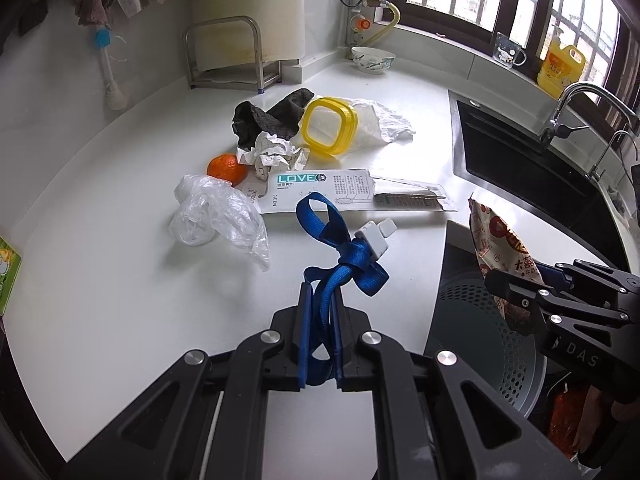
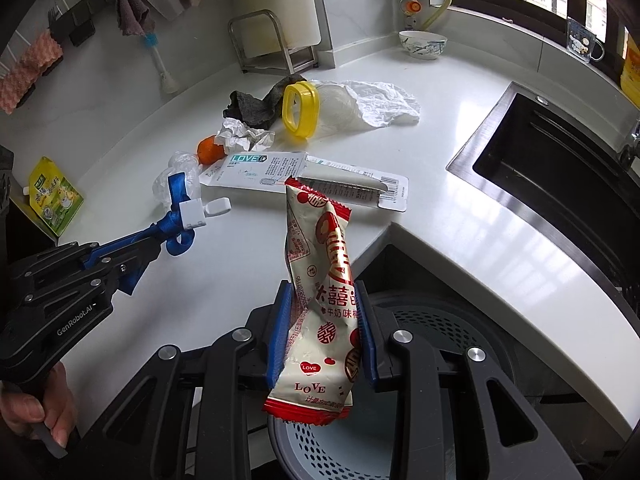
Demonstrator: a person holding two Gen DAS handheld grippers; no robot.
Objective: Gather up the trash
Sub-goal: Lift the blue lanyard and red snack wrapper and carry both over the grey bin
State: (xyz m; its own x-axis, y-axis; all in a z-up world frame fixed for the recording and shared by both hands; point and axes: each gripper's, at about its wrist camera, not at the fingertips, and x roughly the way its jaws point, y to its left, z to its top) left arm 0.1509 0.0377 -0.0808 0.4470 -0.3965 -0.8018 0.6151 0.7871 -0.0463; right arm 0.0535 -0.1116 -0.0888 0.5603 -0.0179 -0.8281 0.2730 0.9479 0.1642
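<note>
My left gripper [image 1: 320, 300] is shut on a blue lanyard [image 1: 340, 268] with a white plastic clip [image 1: 374, 238], held above the white counter; it also shows in the right wrist view [image 2: 176, 220]. My right gripper [image 2: 324, 292] is shut on a red-and-cream snack wrapper [image 2: 324, 280], held over a grey perforated bin [image 2: 432, 328] below the counter edge. The wrapper also shows in the left wrist view [image 1: 500, 248]. On the counter lie a clear plastic bag [image 1: 216, 216], a white "LOVE" card package [image 1: 340, 192], crumpled paper [image 1: 272, 154] and a white plastic bag [image 1: 384, 120].
An orange [image 1: 226, 168], a dark cloth [image 1: 272, 118] and a yellow-rimmed container [image 1: 328, 126] sit among the trash. A black sink [image 1: 520, 168] with a tap is to the right. A bowl [image 1: 372, 58] and a metal rack [image 1: 232, 56] stand at the back. A green pouch [image 2: 56, 196] lies at the left.
</note>
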